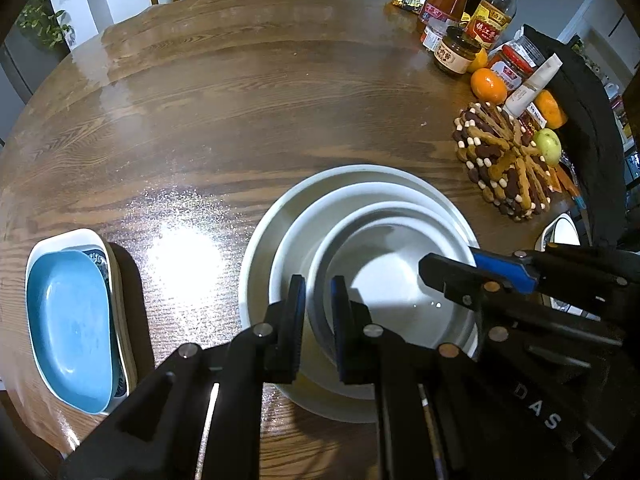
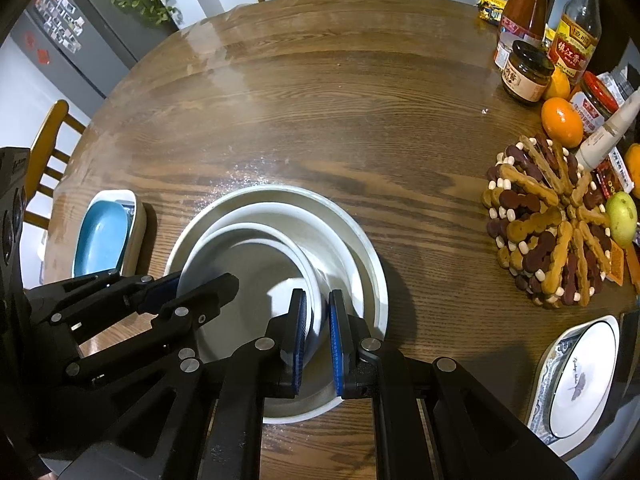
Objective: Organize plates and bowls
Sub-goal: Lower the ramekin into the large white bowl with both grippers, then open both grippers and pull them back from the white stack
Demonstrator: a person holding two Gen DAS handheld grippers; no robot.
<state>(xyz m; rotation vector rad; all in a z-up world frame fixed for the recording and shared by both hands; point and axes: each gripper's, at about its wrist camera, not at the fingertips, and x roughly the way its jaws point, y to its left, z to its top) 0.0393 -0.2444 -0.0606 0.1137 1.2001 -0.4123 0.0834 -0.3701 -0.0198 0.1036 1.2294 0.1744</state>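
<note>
Three white bowls sit nested on the wooden table: a small inner bowl [image 1: 384, 280] [image 2: 256, 252], a middle one [image 1: 304, 224] [image 2: 320, 232], and a large outer bowl [image 1: 256, 248] [image 2: 372, 264]. My left gripper [image 1: 319, 328] straddles the inner bowl's left rim, its fingers close on each side. My right gripper [image 2: 318, 340] straddles the same bowl's right rim, fingers close on it. A blue dish [image 1: 68, 328] [image 2: 100, 240] lies stacked in white oval dishes at the left. A blue-patterned white plate [image 2: 576, 376] lies at the right.
A beaded trivet [image 1: 504, 160] [image 2: 552, 224], oranges [image 1: 486, 86], a green fruit [image 2: 622, 216], jars and sauce bottles [image 1: 456, 50] [image 2: 524, 72] crowd the right side. Wooden chairs [image 2: 44, 160] stand around the table.
</note>
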